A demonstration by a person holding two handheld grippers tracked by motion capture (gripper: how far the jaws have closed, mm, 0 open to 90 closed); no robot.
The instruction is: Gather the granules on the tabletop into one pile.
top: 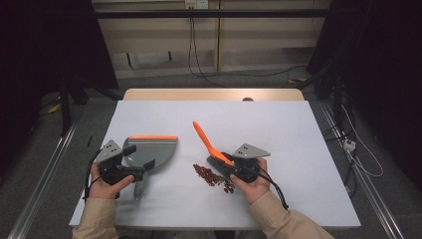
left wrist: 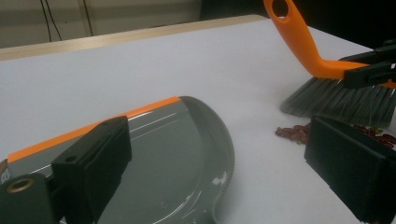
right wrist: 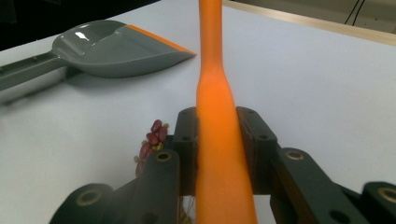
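nearest the high camera, two tan sleeves come in from the bottom edge, each hand wrapped round a gripper. the left gripper (top: 130, 160) is held low over the desk (top: 278, 129), its jaws spread wide; in the left gripper view they stand well apart, one over the grey dustpan (top: 149, 150) and one out over bare desk, closed on nothing. the dustpan lies flat with its orange lip turned away from the person and its handle running back toward the left hand, and whether the jaws touch it is hard to judge from here.

the right gripper (top: 222, 160) sits to the right of the dustpan, its jaws clamped tight on the orange handle of the brush (top: 205, 141). the handle slants up and away from the hand, leaning back toward the dustpan, and in the left gripper view the grey bristles rest at the desk surface.

the red beans (top: 211, 177) lie in a small loose heap right of the dustpan, just under and in front of the brush head, close to the near edge of the desk. a strip of open desk separates the beans from the dustpan. beyond the dustpan the white surface runs bare to the far wooden edge, and it is equally open out to the right.
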